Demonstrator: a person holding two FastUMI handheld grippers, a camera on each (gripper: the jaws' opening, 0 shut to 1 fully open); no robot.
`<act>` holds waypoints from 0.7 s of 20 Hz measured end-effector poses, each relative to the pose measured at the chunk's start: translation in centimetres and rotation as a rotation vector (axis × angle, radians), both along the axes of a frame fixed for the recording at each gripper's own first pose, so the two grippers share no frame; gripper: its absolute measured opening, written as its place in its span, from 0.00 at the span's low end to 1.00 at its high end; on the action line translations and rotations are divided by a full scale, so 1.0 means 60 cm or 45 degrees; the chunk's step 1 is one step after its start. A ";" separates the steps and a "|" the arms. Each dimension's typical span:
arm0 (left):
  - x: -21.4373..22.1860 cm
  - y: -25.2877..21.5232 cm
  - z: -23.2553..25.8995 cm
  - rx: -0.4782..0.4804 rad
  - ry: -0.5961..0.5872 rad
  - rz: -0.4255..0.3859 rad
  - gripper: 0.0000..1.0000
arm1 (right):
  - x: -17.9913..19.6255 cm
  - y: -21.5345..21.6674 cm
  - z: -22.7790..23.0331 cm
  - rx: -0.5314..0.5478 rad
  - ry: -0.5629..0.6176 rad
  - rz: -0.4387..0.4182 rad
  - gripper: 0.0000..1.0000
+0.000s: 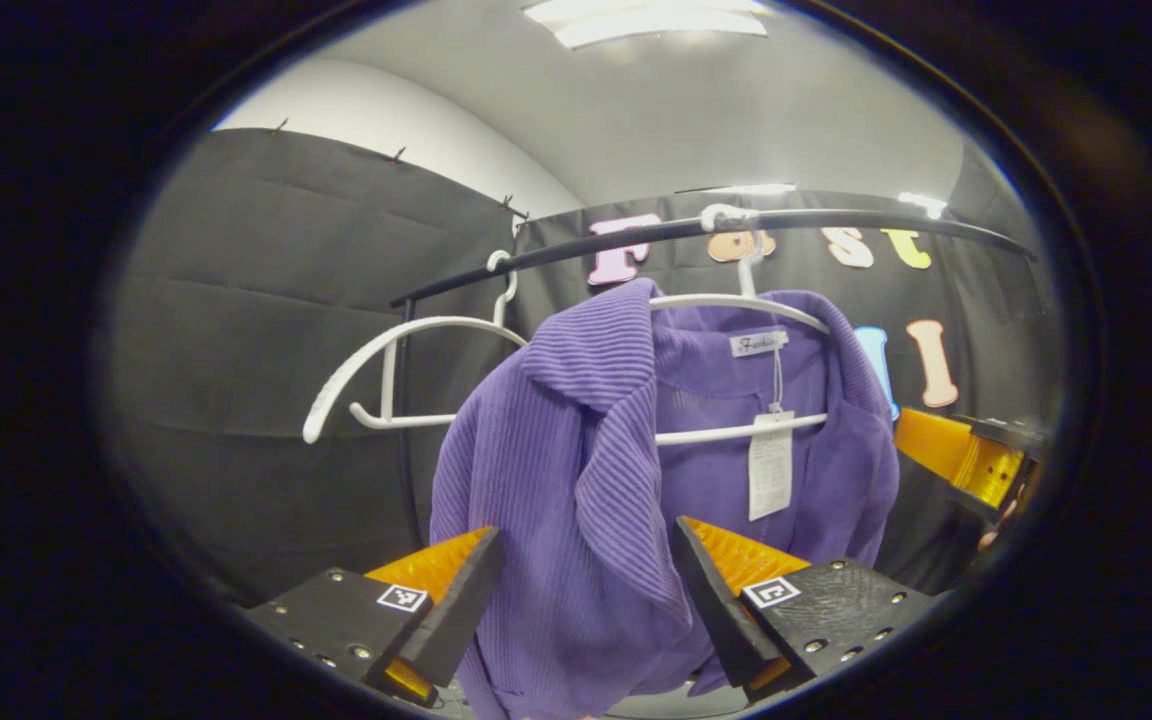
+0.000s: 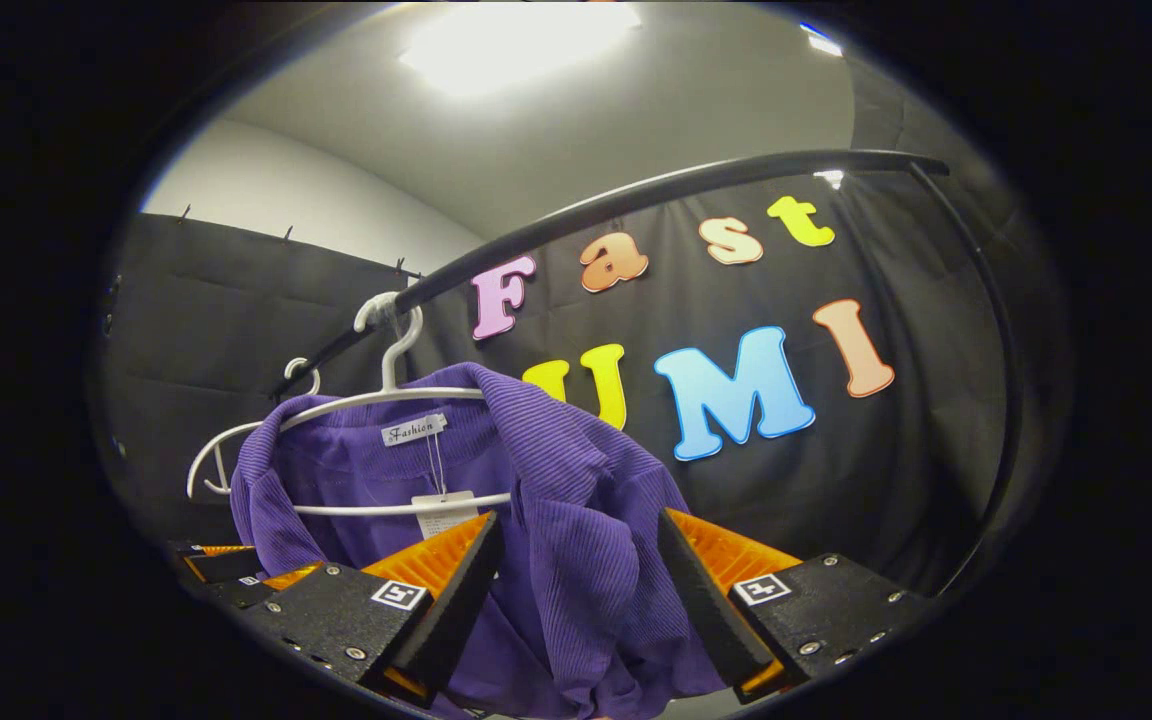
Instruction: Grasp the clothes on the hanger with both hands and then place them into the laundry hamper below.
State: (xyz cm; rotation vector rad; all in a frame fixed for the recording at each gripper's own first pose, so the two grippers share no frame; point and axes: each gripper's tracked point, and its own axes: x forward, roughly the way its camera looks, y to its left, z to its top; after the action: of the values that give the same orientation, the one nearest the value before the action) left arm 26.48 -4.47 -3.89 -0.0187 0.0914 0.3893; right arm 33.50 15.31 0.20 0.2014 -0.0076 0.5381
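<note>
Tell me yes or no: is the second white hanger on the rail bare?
Yes. The second white hanger hangs bare beside the purple garment.

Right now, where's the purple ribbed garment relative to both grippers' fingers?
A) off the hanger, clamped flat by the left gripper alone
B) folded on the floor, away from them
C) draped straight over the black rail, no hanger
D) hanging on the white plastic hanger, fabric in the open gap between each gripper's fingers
D: the purple ribbed garment hangs on the white plastic hanger, and its fabric sits between the spread fingers of the left gripper and the right gripper.
</note>
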 end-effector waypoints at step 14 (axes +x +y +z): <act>0.034 0.033 -0.008 0.054 0.014 0.129 0.80 | 0.067 0.091 -0.086 -0.103 0.109 0.074 0.80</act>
State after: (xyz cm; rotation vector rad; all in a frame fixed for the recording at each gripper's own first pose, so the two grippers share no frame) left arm 28.49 -2.46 -4.39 0.0208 0.0931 0.4925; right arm 37.55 20.80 -4.97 0.1454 0.1031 0.5860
